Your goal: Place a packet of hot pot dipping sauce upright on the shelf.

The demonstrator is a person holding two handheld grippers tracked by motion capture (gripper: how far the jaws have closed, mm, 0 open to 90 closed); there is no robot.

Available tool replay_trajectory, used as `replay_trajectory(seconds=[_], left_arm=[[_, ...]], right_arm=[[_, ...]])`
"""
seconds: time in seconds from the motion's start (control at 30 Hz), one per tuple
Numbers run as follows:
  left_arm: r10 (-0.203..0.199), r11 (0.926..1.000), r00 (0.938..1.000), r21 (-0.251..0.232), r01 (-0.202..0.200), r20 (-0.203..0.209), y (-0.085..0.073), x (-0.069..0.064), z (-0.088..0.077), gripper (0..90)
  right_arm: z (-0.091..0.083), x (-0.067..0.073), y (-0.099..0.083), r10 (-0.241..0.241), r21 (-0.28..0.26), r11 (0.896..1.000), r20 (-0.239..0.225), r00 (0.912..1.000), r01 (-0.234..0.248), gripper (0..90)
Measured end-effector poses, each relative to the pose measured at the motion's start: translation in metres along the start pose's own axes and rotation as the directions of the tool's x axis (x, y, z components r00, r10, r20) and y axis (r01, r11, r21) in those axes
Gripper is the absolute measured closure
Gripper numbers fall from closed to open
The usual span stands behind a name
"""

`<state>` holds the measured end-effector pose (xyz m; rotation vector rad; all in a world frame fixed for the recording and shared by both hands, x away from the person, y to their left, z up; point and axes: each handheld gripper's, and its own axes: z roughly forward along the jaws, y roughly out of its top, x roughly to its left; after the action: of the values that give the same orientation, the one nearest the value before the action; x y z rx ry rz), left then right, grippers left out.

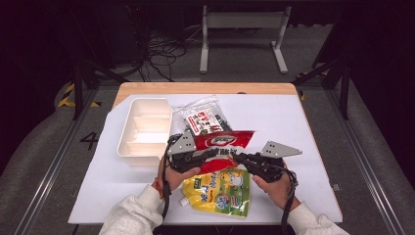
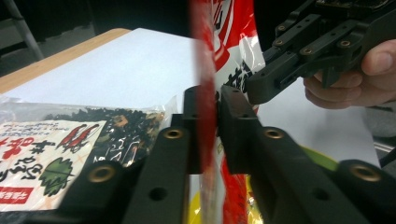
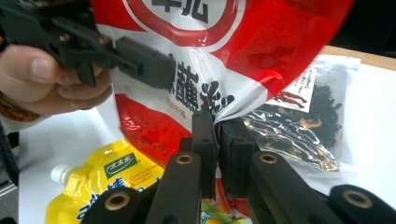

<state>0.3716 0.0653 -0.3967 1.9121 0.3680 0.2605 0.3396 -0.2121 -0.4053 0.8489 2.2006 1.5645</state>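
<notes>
Two hands in pale grey sleeves come in from the near edge of the white-covered tabletop point(image 1: 303, 127), each wrapped around a black hand-held tool topped by a grey three-cornered plate, the tools angled inward toward each other. The left tongs point(image 1: 211, 155) are pressed together on one edge of a glossy red-and-white plastic food packet printed with black characters point(image 1: 222, 142); in the left gripper view the packet's thin edge point(image 2: 205, 93) runs upright between the two black jaws, clamped flat. The right tongs point(image 1: 238, 157) pinch the same packet from the other side, and the right gripper view shows the jaws closed on its crinkled lower edge point(image 3: 215, 116), with the left hand point(image 3: 46, 79) and its tool gripping the packet farther off. The packet is held up between the two tools, clear of the tabletop. Just below it, nearest the person, lies a yellow spouted pouch with green print and a white cap point(image 1: 220, 191), flat on the sheet. Just beyond the packet lies a clear plastic bag of dark dried leaves with a red-and-white label point(image 1: 204, 120). To the left of that bag sits a white rectangular plastic tray with inner dividers point(image 1: 128, 131).
</notes>
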Motion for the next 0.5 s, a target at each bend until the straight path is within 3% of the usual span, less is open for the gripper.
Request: replay_trajectory(seconds=[0.1, 0.27, 0.4, 0.5], left_arm=[[-0.014, 0.9999, 0.9999, -0.003, 0.014, 0.005, 0.0002, -0.0009, -0.0002, 83.5], [-0.016, 0.9997, 0.9995, 0.018, 0.017, -0.026, 0.0008, -0.0018, 0.0019, 82.2], [0.016, 0.9993, 0.9992, 0.033, -0.015, -0.037, 0.0024, -0.0034, 0.0024, 84.4], [0.011, 0.9997, 0.9993, 0.022, -0.010, -0.036, 0.0030, -0.0032, 0.0003, 85.7]], right_arm=[[-0.0002, -0.0004, 0.0003, 0.004, -0.004, 1.000, -0.002, 1.0000, -0.004, 85.1], [0.0013, 0.0010, -0.0004, -0.005, 0.004, 1.000, 0.007, 1.0000, 0.005, 84.9], [0.0028, -0.0010, -0.0023, 0.000, 0.006, 1.000, 0.010, 0.9999, 0.000, 84.7], [0.0019, -0.0002, -0.0015, -0.001, -0.003, 1.000, 0.007, 1.0000, 0.001, 83.7]])
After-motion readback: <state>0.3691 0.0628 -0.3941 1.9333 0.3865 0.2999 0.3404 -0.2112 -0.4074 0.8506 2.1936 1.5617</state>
